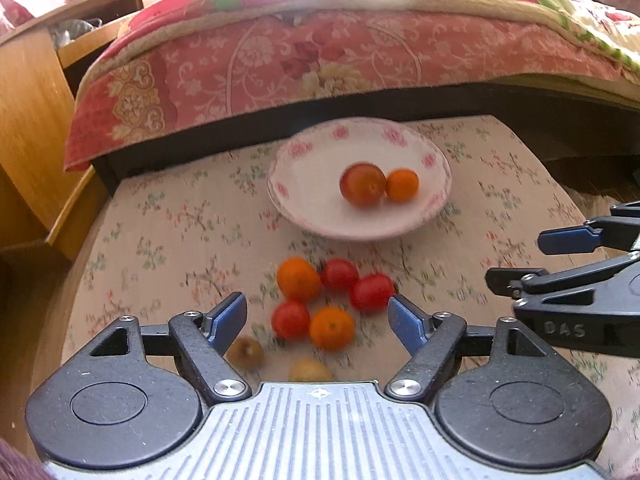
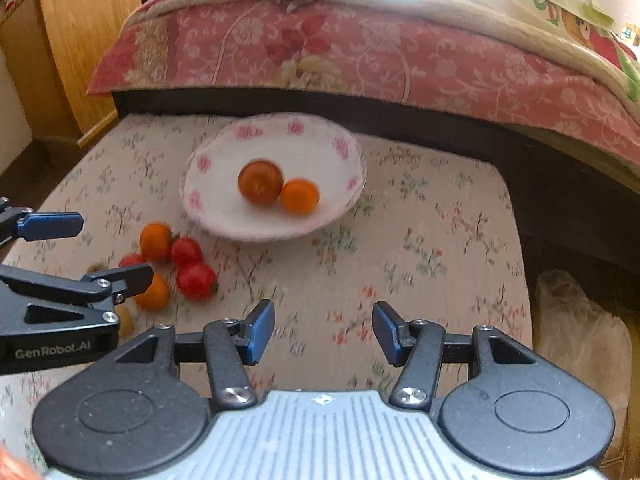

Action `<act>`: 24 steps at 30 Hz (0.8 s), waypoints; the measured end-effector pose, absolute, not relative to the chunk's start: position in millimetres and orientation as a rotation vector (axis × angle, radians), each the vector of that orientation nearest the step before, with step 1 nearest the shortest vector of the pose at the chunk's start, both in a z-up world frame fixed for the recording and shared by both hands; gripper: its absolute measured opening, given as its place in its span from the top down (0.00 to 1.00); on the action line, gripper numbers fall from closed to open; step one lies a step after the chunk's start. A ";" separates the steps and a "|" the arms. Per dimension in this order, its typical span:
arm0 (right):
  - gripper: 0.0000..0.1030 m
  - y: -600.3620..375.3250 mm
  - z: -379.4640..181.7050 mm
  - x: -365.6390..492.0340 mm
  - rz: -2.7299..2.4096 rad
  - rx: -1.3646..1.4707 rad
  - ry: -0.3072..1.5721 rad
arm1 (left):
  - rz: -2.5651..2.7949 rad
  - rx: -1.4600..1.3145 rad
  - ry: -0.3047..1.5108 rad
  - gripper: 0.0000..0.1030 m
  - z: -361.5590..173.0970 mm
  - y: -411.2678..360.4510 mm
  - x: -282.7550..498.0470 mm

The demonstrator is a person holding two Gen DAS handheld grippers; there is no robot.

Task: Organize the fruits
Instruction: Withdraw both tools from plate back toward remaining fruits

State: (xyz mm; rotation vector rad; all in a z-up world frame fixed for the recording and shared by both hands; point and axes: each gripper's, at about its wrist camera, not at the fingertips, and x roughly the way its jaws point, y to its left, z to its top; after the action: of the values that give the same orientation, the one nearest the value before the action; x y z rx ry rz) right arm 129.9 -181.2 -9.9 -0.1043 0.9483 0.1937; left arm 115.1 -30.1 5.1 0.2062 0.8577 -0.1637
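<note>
Two fruits, a dark red tomato (image 1: 363,184) touching a small orange (image 1: 402,185), lie in the floral bowl (image 1: 304,200) on the bench (image 1: 160,216), a cluster of tomatoes and oranges (image 1: 320,300) lies loose before it, and both the left gripper (image 1: 318,316) and right gripper (image 2: 323,332) have fingers spread, pinching nothing.
</note>
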 end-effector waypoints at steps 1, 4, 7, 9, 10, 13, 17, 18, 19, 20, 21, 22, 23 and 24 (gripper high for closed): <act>0.45 -179.4 -11.1 126.5 0.196 -0.114 0.951 | -0.165 0.209 0.861 0.19 4.5 -30.8 111.8; 0.45 -174.2 -14.5 116.8 0.201 -0.132 0.959 | -0.169 0.216 0.857 0.19 4.3 -31.7 102.8; 0.45 -171.0 -17.1 109.8 0.211 -0.141 0.964 | -0.169 0.219 0.862 0.19 2.4 -31.2 97.0; 0.45 -169.3 -18.2 107.0 0.213 -0.148 0.964 | -0.167 0.220 0.871 0.19 0.1 -30.7 95.3; 0.45 -168.6 -19.0 106.0 0.212 -0.151 0.965 | -0.165 0.222 0.874 0.19 -1.0 -30.3 94.7; 0.45 -166.1 -19.9 104.2 0.216 -0.158 0.967 | -0.163 0.222 0.877 0.19 -1.9 -29.0 93.1; 0.45 -164.3 -20.3 103.1 0.221 -0.165 0.965 | -0.159 0.223 0.875 0.19 -2.1 -28.5 91.7; 0.45 -163.8 -20.4 103.0 0.221 -0.168 0.964 | -0.158 0.224 0.876 0.19 -2.3 -28.4 91.6; 0.45 -163.4 -20.8 102.8 0.222 -0.170 0.963 | -0.158 0.225 0.877 0.19 -2.7 -28.3 91.7; 0.45 -163.1 -21.2 102.9 0.223 -0.172 0.964 | -0.159 0.226 0.877 0.19 -2.8 -27.6 91.6; 0.45 -162.8 -21.6 103.0 0.224 -0.173 0.965 | -0.159 0.226 0.878 0.19 -3.1 -27.4 91.7; 0.45 -162.5 -21.9 102.7 0.225 -0.174 0.965 | -0.159 0.226 0.879 0.19 -3.3 -27.3 91.7; 0.45 -162.3 -22.0 102.9 0.225 -0.175 0.965 | -0.159 0.227 0.879 0.19 -3.4 -27.2 91.5; 0.45 -162.0 -22.1 102.9 0.226 -0.177 0.964 | -0.159 0.227 0.878 0.19 -3.4 -27.2 91.5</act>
State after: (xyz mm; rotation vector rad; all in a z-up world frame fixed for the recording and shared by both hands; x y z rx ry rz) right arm 102.9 -162.0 -22.1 -0.1774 0.9644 0.2256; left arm 91.5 -27.2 -3.4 0.2265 0.8782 -0.1586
